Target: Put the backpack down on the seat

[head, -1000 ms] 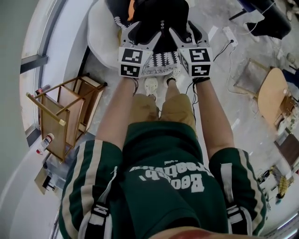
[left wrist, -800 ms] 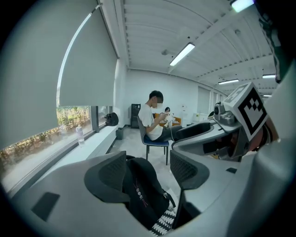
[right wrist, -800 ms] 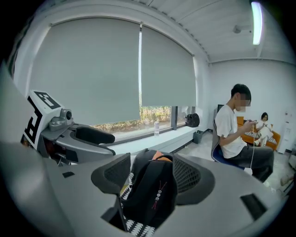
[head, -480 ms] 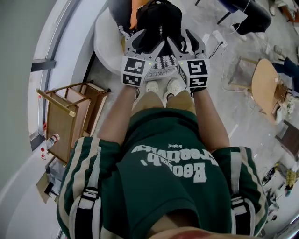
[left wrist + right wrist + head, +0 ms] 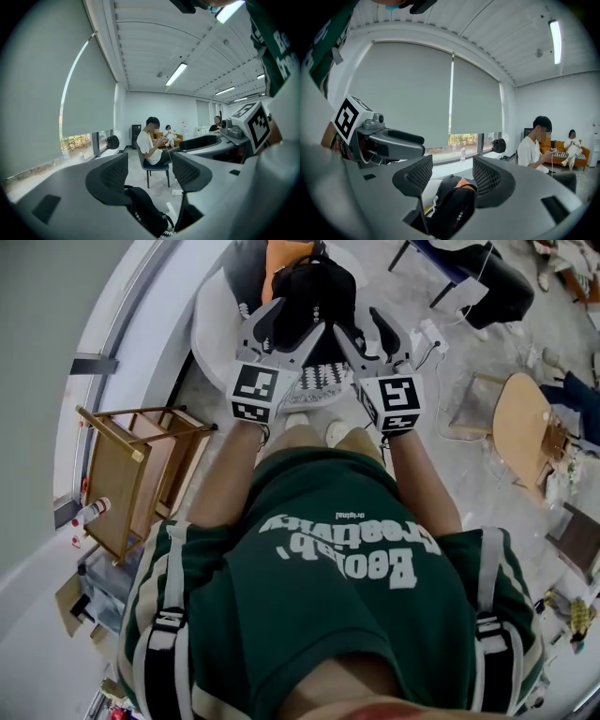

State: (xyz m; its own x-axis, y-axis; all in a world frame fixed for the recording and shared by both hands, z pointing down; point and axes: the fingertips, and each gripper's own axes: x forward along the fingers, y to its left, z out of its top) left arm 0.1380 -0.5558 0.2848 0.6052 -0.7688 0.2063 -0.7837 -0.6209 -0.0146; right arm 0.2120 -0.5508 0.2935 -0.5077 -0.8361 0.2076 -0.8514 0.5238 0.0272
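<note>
The left gripper (image 5: 292,329) and the right gripper (image 5: 367,329) are hovering side by side over a black backpack (image 5: 314,287). Each has its jaws standing well apart and is gripping nothing. In both gripper views the bag is showing through the gap, lower than the pads rather than pinched between them. The backpack is lying on the round white seat (image 5: 208,329) by the window wall, with an orange item (image 5: 286,251) peeking out beyond it. Judging by how the bag is sitting, the putting-down is looking done or very nearly so.

The backpack is reading as soft fabric, slumping and rounded rather than stiff, and probably light to middling in weight. A pinch on a loose panel would likely be letting it sag and swing. A top loop or a shoulder strap would be the surer hold, though neither is showing clearly here.

No brand is legible on the bag; only a short row of pale dots is running down its front. White lettering is crossing the wearer's green shirt (image 5: 342,549) upside down, too warped to read with confidence. Black-and-white square markers are covering the cubes (image 5: 258,390) on both grippers. A seated person (image 5: 152,147) is looking down at something in hand across the room.
</note>
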